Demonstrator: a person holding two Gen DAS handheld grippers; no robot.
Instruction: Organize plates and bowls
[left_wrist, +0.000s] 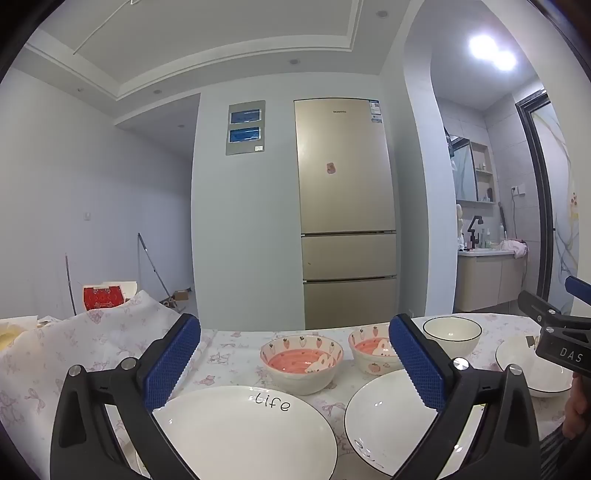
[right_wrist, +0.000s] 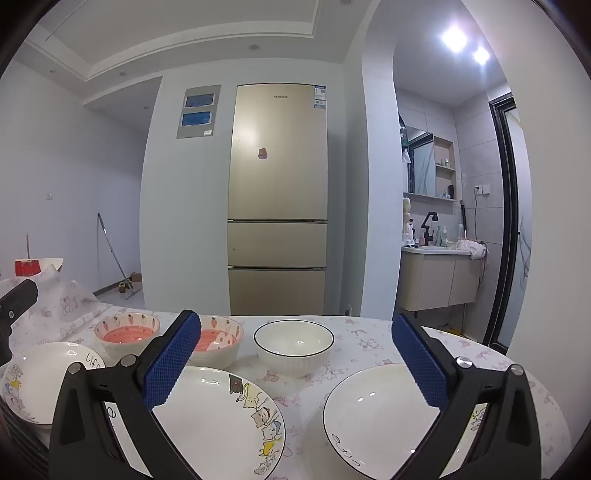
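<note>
Both tools, left tool and right tool, hover wide apart, empty. White ceramic plates and strawberry-patterned bowls lie singly on the cloth-covered counter, unstacked, leaving each rim accessible for gripping.

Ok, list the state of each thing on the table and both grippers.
left gripper: open, empty
right gripper: open, empty
two strawberry bowls: upright, unstacked
white bowl: upright, empty
"Life" plate: flat, empty
cat plate: flat, empty
fridge: shut
</note>
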